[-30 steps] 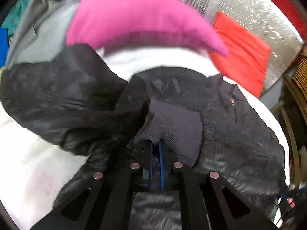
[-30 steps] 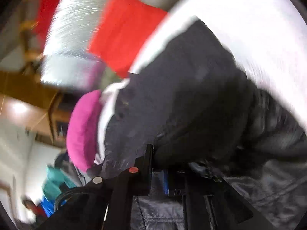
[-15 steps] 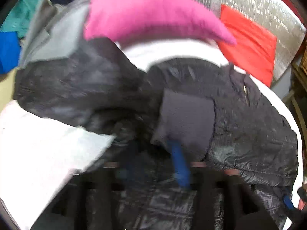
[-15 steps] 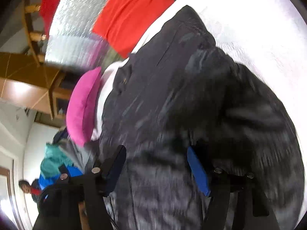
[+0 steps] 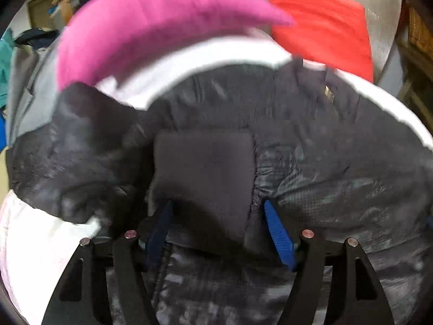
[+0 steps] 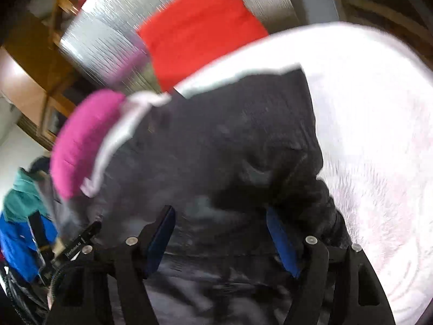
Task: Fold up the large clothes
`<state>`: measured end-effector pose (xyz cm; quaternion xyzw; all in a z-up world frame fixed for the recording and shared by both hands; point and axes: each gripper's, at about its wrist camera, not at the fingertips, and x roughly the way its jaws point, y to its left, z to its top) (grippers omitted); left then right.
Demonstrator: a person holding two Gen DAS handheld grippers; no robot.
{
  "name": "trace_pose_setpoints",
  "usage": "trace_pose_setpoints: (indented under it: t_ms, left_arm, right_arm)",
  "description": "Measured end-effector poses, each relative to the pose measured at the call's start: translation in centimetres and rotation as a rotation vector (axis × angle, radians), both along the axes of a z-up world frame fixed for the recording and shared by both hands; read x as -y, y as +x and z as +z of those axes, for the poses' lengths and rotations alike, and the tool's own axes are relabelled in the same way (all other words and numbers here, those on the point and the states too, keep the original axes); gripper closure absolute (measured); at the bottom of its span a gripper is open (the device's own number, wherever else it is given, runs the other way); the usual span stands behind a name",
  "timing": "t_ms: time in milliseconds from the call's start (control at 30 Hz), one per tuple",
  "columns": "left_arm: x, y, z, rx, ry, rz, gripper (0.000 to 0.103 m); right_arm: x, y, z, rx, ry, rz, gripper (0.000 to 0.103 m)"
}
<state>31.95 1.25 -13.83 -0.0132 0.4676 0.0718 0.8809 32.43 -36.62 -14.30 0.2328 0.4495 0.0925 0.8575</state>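
Both grippers had their jaws pinched together on the black puffer jacket (image 5: 311,146) a second ago; now each has let go. The left gripper (image 5: 217,233) has its blue pads spread wide and the jaws are opening yet, with the jacket's dark knit cuff (image 5: 205,168) lying loose between them, not pressed by either pad. The right gripper (image 6: 220,233) is the same: jaws opening, blue pads well apart, shiny black jacket fabric under and between them but nothing held. The cuff that was bunched up at the left fingertips earlier now lies flat across the jacket's body, so in my judgement the sleeves have just been laid inward and released, and one fold is done; the body probably needs folding over next.

The jacket lies on a white sheet (image 6: 379,135), which looks like a bed cover, filling most of both views; its far edge reaches close to the sheet's rim.

Counted: one black jacket, one cuff in sight, two grippers. Beyond the sheet there is one magenta garment (image 5: 162,21) bulging at the far edge, one red folded cloth (image 5: 322,24) on a silver quilted mat (image 6: 108,40), and a pile of other clothes at the left with at least one grey piece (image 5: 32,81), one teal (image 6: 21,197) and one blue (image 6: 16,243); blur keeps me from counting that pile more finely
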Motion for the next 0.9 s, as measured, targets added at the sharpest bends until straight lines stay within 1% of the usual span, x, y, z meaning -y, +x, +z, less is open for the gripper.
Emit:
trace_pose_setpoints:
  t_ms: [67, 100, 200, 267, 300, 333, 400, 433, 467, 500, 567, 633, 667, 733, 800, 900]
  left_arm:
    - [0.5, -0.2, 0.3, 0.011, 0.038, -0.013, 0.031]
    - [0.5, -0.3, 0.7, 0.015, 0.039, -0.011, 0.031]
    - [0.4, -0.6, 2.9, 0.089, 0.035, 0.000, 0.031]
    - [0.2, -0.6, 4.0, 0.134, 0.030, -0.001, 0.031]
    - [0.4, -0.2, 4.0, 0.131, 0.039, -0.002, 0.031]
    - [0.4, 0.3, 3.4, 0.111, 0.038, -0.004, 0.031]
    - [0.1, 2.1, 0.8, 0.026, 0.032, -0.011, 0.031]
    - [0.0, 2.4, -0.2, -0.007, 0.016, -0.024, 0.029]
    - [-0.1, 2.1, -0.4, 0.006, 0.016, -0.027, 0.028]
    - [0.1, 2.2, -0.4, 0.014, 0.029, -0.030, 0.027]
    - [0.2, 2.3, -0.2, 0.006, 0.028, -0.026, 0.028]
    - [-0.2, 2.0, 0.6, 0.004, -0.006, -0.025, 0.028]
    - [-0.6, 1.6, 1.2, 0.021, -0.039, -0.022, 0.028]
    - [-1.5, 0.0, 2.7, 0.061, -0.079, -0.007, 0.028]
    - [-2.8, -1.7, 4.1, 0.104, -0.120, 0.013, 0.028]
    - [-5.6, -4.0, 5.5, 0.120, -0.175, 0.056, 0.028]
  right_arm:
    - [-0.3, 0.0, 0.7, -0.011, -0.026, 0.007, 0.030]
    - [-0.2, 0.0, 1.5, -0.005, -0.028, 0.006, 0.030]
    - [-0.1, 0.5, 4.3, 0.079, -0.019, 0.009, 0.030]
    - [0.5, 1.6, 4.8, 0.091, -0.030, -0.005, 0.028]
    - [0.8, 2.5, 4.5, 0.079, -0.034, -0.012, 0.028]
    - [1.1, 3.3, 3.9, 0.067, -0.042, -0.018, 0.028]
    - [1.8, 4.8, 2.8, 0.040, -0.062, -0.041, 0.028]
    - [1.8, 5.6, 2.0, 0.018, -0.052, -0.050, 0.028]
    - [2.2, 6.3, 0.5, -0.037, -0.015, -0.055, 0.028]
    - [2.5, 6.4, -0.1, -0.058, 0.004, -0.055, 0.028]
    - [2.7, 6.0, 0.5, -0.033, -0.014, -0.060, 0.028]
    - [2.3, 5.1, 1.5, -0.021, -0.026, -0.057, 0.028]
    - [2.1, 4.5, 2.1, -0.003, -0.032, -0.049, 0.028]
    - [1.2, 2.4, 3.6, 0.054, -0.041, -0.009, 0.028]
    - [0.0, 0.0, 4.5, 0.088, -0.036, 0.020, 0.028]
    - [-1.8, -1.8, 4.5, 0.109, -0.042, 0.049, 0.027]
